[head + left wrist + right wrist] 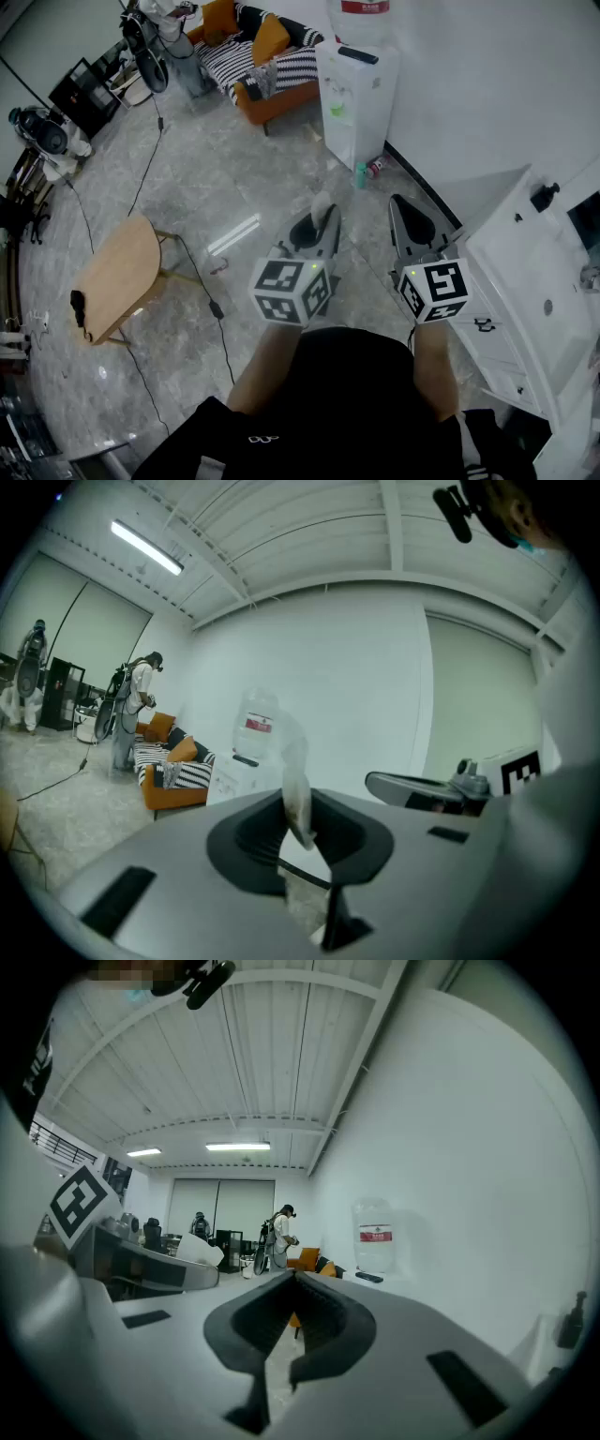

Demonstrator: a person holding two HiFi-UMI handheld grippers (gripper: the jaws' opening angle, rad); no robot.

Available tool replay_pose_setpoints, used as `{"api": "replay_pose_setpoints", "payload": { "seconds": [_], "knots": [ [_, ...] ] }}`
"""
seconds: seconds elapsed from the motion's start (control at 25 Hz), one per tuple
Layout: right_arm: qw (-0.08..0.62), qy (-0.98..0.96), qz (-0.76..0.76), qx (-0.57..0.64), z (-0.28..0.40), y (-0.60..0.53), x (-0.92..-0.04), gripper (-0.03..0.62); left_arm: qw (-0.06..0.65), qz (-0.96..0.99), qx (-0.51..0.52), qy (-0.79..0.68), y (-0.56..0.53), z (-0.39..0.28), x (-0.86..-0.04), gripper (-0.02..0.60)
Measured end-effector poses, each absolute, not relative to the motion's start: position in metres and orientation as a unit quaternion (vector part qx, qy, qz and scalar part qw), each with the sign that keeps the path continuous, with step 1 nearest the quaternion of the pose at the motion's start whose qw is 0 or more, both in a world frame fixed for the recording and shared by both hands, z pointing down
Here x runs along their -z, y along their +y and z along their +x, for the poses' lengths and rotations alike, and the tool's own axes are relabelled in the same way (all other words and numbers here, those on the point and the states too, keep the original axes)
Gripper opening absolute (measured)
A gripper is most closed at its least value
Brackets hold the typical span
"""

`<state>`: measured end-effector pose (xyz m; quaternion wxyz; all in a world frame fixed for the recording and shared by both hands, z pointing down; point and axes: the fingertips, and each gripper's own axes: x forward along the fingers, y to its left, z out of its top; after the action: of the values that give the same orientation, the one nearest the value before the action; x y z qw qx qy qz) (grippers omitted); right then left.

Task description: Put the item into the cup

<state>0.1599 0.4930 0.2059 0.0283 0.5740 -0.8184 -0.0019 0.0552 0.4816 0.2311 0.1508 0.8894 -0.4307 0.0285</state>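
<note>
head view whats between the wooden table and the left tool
A black cable lies on the floor between the table and the left tool; the head view shows it.

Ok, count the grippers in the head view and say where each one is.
2. The left gripper is mid-frame, shut on a pale packet; the right gripper is beside it, nearer the white cabinet, shut and empty. None looks hidden.
</note>
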Motion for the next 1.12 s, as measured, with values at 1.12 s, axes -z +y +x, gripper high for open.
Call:
{"api": "replay_pose_setpoints", "payload": {
  "seconds": [1.12],
  "knots": [
    [0.031, -0.824, 0.565, -0.003, 0.145, 0.476, -0.217, 0.009, 0.146, 0.879, -0.031, -0.454, 0.466, 0.03, -0.231, 0.06]
  ]
}}
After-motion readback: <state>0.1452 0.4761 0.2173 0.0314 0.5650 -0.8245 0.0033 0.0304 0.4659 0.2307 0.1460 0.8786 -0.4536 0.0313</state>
